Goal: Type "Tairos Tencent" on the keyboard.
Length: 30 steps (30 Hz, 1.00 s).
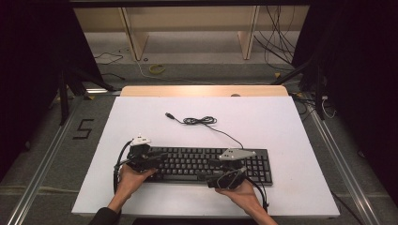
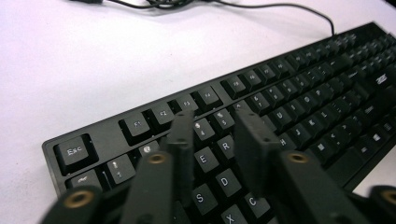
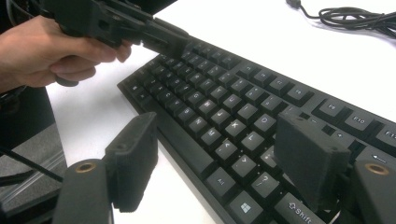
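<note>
Keyboard (image 1: pixel 206 164), black, full-size, is lying flat on the white table (image 1: pixel 281 126) toward 6 o'clock, its cable (image 1: pixel 202 121) trailing off to 12 o'clock. Left gripper (image 2: pixel 217 140) is hovering over the keyboard's 9 o'clock end, jaws slightly apart above the E and R keys, gripping nothing. Right gripper (image 3: pixel 224 158) is sitting at 4 o'clock, jaws spread wide, straddling the front edge, clamping nothing.
</note>
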{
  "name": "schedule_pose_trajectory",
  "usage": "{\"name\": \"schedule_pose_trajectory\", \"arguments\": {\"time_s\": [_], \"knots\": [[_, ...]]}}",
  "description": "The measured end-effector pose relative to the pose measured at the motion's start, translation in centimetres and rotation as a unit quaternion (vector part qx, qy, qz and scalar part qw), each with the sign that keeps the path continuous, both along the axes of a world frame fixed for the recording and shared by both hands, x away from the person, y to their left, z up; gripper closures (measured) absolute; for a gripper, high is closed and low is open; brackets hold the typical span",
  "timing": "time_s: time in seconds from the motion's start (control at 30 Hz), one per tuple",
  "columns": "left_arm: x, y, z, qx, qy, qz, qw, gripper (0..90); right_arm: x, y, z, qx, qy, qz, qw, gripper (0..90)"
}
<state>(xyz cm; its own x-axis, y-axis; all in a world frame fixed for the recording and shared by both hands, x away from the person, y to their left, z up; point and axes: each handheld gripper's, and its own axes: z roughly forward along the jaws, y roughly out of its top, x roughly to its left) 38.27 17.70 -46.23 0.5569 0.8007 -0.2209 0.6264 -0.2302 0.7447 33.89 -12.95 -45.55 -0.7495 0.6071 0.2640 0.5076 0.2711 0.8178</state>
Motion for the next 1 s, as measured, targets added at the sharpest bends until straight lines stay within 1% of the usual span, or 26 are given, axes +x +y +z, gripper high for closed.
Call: {"name": "schedule_pose_trajectory", "arguments": {"time_s": [0.17, 0.2, 0.33, 0.4, 0.5, 0.67, 0.73, 0.8, 0.83, 0.87, 1.0], "knots": [[0.2, -0.4, -0.4, 0.014, 0.005, -0.008, 0.9999, 82.5, -0.2, -0.1, 0.0, 0.002, -0.003, 0.001, 1.0000, 30.6], [0.3, -0.5, -0.4, 0.016, 0.008, -0.008, 0.9998, 84.2, -0.3, -0.2, 0.0, 0.002, -0.003, 0.001, 1.0000, 30.5], [0.4, -0.7, -0.6, 0.022, 0.007, -0.013, 0.9997, 88.1, -0.4, -0.2, 0.1, 0.002, -0.003, 0.001, 1.0000, 30.6], [0.4, -0.8, -0.7, 0.026, 0.011, -0.018, 0.9994, 88.7, -0.4, -0.3, 0.1, 0.003, -0.003, 0.001, 1.0000, 30.6], [0.5, -1.0, -0.9, 0.034, 0.013, -0.019, 0.9992, 88.8, -0.4, -0.3, 0.1, 0.003, -0.003, 0.002, 1.0000, 30.6], [0.5, -1.0, -1.1, 0.038, 0.018, -0.016, 0.9990, 88.8, -0.4, -0.3, 0.1, 0.004, -0.004, 0.001, 1.0000, 30.6], [0.5, -1.0, -1.2, 0.036, 0.018, -0.015, 0.9991, 88.8, -0.5, -0.3, 0.1, 0.003, -0.003, 0.001, 1.0000, 30.6], [0.6, -1.1, -1.2, 0.043, 0.022, -0.015, 0.9987, 88.9, -0.5, -0.3, 0.1, 0.003, -0.004, 0.002, 1.0000, 30.6], [0.6, -1.1, -1.4, 0.044, 0.021, -0.015, 0.9987, 88.9, -0.5, -0.3, 0.1, 0.003, -0.004, 0.002, 1.0000, 30.6], [0.5, -1.1, -1.4, 0.039, 0.024, -0.011, 0.9989, 89.0, -0.5, -0.3, 0.1, 0.003, -0.003, 0.001, 1.0000, 30.6], [0.6, -1.0, -1.4, 0.040, 0.027, -0.011, 0.9988, 89.0, -0.5, -0.3, 0.1, 0.003, -0.003, 0.001, 1.0000, 30.6]]}}
